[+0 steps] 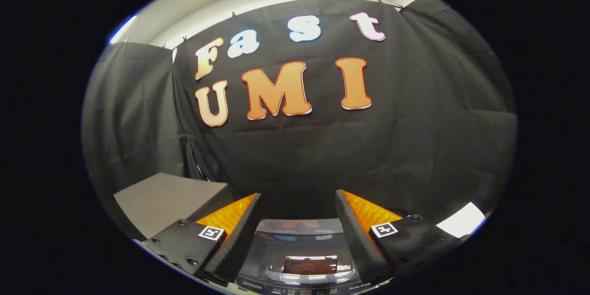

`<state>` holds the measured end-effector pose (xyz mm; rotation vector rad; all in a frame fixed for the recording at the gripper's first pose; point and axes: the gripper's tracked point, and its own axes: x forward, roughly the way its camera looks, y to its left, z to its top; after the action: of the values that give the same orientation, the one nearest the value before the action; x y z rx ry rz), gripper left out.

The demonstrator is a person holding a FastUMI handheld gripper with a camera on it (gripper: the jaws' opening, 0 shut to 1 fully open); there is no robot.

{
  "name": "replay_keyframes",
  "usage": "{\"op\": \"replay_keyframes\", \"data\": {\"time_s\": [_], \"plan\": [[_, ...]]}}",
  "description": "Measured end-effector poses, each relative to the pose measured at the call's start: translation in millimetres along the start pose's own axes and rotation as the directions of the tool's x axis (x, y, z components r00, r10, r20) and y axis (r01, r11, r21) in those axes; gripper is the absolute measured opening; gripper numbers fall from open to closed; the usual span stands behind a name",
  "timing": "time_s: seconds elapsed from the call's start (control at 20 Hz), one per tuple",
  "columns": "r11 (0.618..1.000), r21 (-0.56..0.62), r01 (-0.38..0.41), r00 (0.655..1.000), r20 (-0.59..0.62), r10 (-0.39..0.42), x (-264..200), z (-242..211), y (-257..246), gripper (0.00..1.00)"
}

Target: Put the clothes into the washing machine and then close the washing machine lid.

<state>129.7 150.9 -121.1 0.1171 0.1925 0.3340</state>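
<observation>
Washing machine lid (299, 251) looks flat down under the gripper (297, 214), fingers spread and holding nothing, no clothes visible, so check inside first.

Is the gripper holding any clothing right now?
No. The gripper is open, its fingers spread apart with nothing between them, and the glossy top of the washing machine lies below the gap.

Dim booth; ceiling light is glaring at eleven o'clock, reflections are gleaming on the washing machine lid (302, 244), and fisheye distortion is bending the edges.
</observation>
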Motion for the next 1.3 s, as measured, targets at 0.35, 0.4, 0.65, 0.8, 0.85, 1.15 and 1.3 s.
{"op": "replay_keyframes", "data": {"time_s": [0.35, 0.4, 0.65, 0.8, 0.85, 1.15, 1.3], "plan": [[0.998, 0.06, -0.032, 0.993, 0.115, 0.025, -50.7, 63.0, -7.7, 1.0], [0.998, 0.057, -0.028, 0.992, 0.125, 0.021, -54.9, 66.9, -11.6, 0.99], [0.999, 0.034, 0.01, 0.989, 0.145, -0.015, -74.3, 61.7, -33.7, 1.0], [0.999, 0.016, 0.03, 0.987, 0.16, -0.032, -84.6, 60.6, -43.3, 1.0], [0.999, 0.018, 0.032, 0.987, 0.158, -0.035, -87.4, 59.8, -43.7, 1.0], [0.998, 0.014, 0.055, 0.987, 0.152, -0.056, -93.0, 47.1, -33.6, 1.0], [0.995, 0.013, 0.1, 0.983, 0.152, -0.101, -96.7, 39.7, -24.7, 1.0]]}}
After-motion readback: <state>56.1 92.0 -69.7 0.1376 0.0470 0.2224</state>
